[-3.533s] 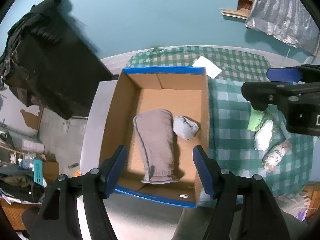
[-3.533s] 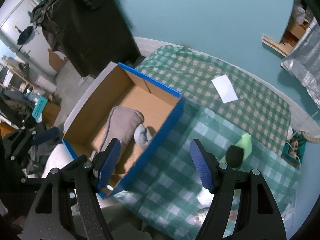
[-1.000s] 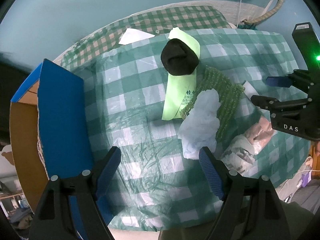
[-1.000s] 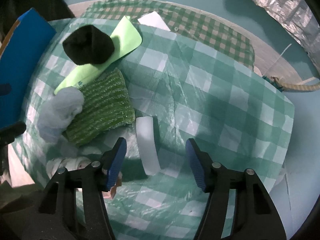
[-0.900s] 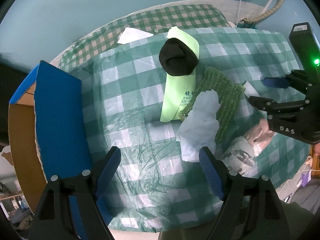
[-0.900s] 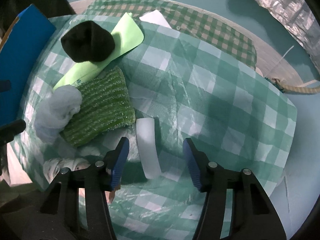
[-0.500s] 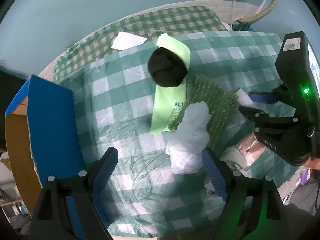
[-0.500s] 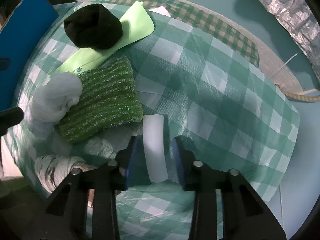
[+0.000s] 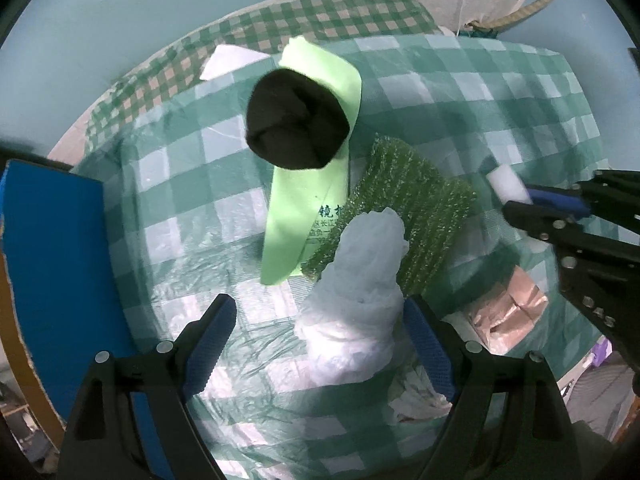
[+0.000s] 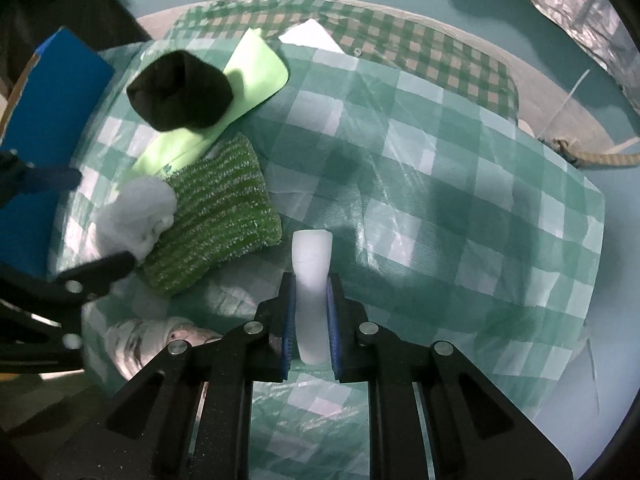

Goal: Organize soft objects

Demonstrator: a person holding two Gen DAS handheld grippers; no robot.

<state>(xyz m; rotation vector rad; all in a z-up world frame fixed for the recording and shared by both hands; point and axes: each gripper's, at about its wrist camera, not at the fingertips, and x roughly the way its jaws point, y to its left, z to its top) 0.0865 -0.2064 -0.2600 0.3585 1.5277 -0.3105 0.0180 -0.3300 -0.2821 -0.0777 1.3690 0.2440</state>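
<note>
Two tongs work over a counter under green-and-white checked plastic sheeting (image 10: 460,168), teal floor around it. Largest, the blue-sided cardboard box (image 9: 52,264) stands at the counter's edge. Left tongs (image 9: 320,344) gape wide, straddling the crumpled white plastic bag (image 9: 356,308), just beside their right finger. Right tongs (image 10: 311,316) have just closed, pinching the small white foam block (image 10: 311,280), its long axis along the fingers.

Soft cloth and foam on glossy plastic

The checked plastic sheet (image 10: 460,168) shines, crinkled; green scrubber (image 10: 216,220) coarse and glittery; black sock (image 9: 296,120) matt knit; white foam block (image 10: 312,272) smooth, matt.
</note>
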